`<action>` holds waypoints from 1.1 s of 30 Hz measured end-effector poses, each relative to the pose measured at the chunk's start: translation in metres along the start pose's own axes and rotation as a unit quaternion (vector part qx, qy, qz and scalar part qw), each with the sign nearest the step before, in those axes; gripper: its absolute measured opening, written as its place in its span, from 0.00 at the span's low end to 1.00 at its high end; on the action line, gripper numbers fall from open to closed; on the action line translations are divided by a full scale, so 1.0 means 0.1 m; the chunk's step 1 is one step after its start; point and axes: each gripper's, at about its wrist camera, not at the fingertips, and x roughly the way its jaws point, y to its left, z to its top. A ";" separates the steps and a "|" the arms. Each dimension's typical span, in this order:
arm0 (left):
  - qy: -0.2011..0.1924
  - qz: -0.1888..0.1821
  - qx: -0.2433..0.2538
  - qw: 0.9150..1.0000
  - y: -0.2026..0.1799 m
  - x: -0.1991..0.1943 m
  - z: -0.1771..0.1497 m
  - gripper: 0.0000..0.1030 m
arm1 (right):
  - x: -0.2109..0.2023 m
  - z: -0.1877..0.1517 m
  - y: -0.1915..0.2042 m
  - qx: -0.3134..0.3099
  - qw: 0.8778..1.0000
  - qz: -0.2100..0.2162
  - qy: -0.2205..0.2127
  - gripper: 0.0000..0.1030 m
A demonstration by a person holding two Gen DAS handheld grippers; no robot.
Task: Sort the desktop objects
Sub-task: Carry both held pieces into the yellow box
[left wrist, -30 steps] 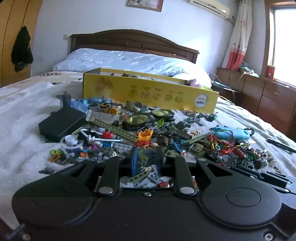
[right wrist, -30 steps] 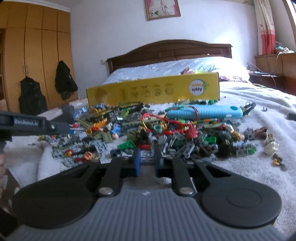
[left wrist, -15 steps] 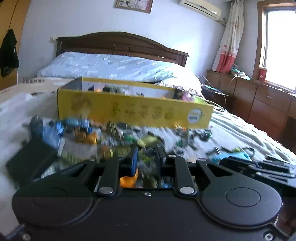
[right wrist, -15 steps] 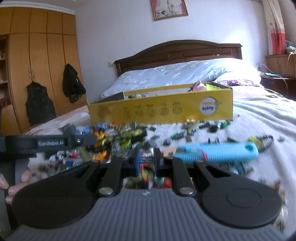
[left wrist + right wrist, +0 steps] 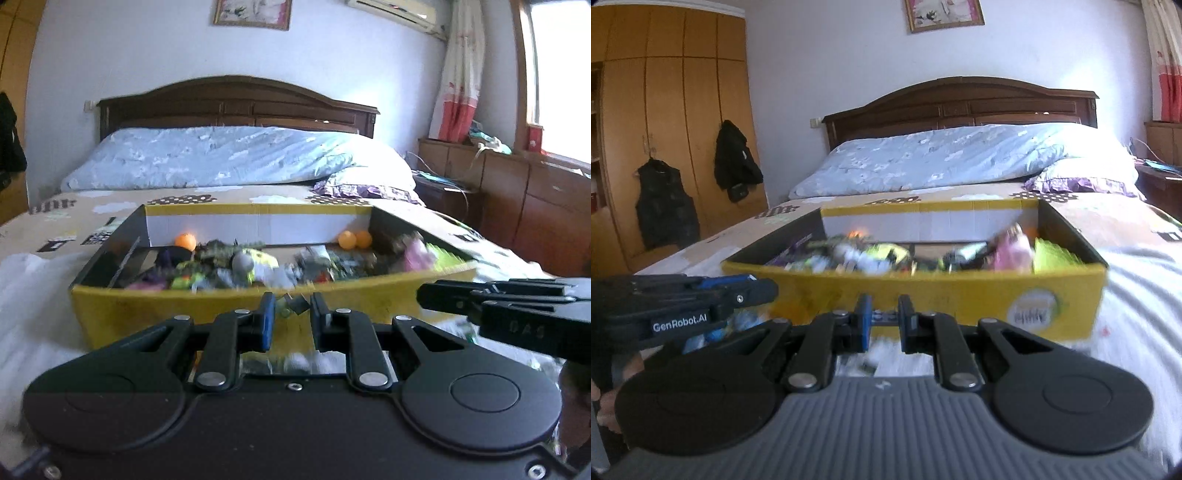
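A yellow cardboard box point(image 5: 147, 314) lies open on the bed, holding toy pieces and orange balls point(image 5: 184, 240); it also shows in the right wrist view point(image 5: 979, 291). My left gripper point(image 5: 293, 306) is shut on a small grey-green brick piece point(image 5: 295, 304), held just in front of the box's near wall. My right gripper point(image 5: 884, 315) is shut on a dark flat brick point(image 5: 884, 316), also before the near wall. Each gripper shows at the edge of the other's view: the right one point(image 5: 517, 306), the left one point(image 5: 683, 299).
A white blanket point(image 5: 1137, 295) covers the bed around the box. Blurred loose bricks point(image 5: 738, 321) lie under the grippers. A blue pillow point(image 5: 221, 155) and dark headboard point(image 5: 236, 103) are behind. Wooden cabinets point(image 5: 517, 199) stand right, a wardrobe point(image 5: 665, 129) left.
Both grippers have risen from the brick pile and moved forward to the box, each carrying a small piece. The box's inside has come into view.
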 end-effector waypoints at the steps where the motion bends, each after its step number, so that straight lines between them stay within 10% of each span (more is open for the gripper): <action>1: 0.002 0.003 -0.001 1.000 0.02 0.12 0.08 0.18 | 0.11 0.07 -0.01 -0.001 1.000 -0.002 0.001 0.17; 7: 0.024 0.032 -0.008 0.999 0.19 0.91 0.48 0.18 | 0.86 0.47 -0.19 0.004 1.000 -0.021 0.014 0.17; 10: 0.043 0.044 -0.012 0.998 0.25 1.25 0.58 0.21 | 1.23 0.61 -0.27 0.004 0.999 -0.030 0.032 0.38; 16: 0.051 0.110 -0.005 0.993 0.36 1.67 0.55 0.81 | 1.66 0.61 -0.32 -0.014 0.996 -0.074 0.047 0.82; 18: 0.042 0.122 -0.009 0.992 0.45 1.71 0.52 0.85 | 1.69 0.60 -0.34 -0.028 0.993 -0.107 0.032 0.98; 33: 0.073 0.104 -0.042 0.991 0.70 1.69 0.49 0.96 | 1.91 0.61 -0.36 -0.034 0.994 -0.069 0.073 1.00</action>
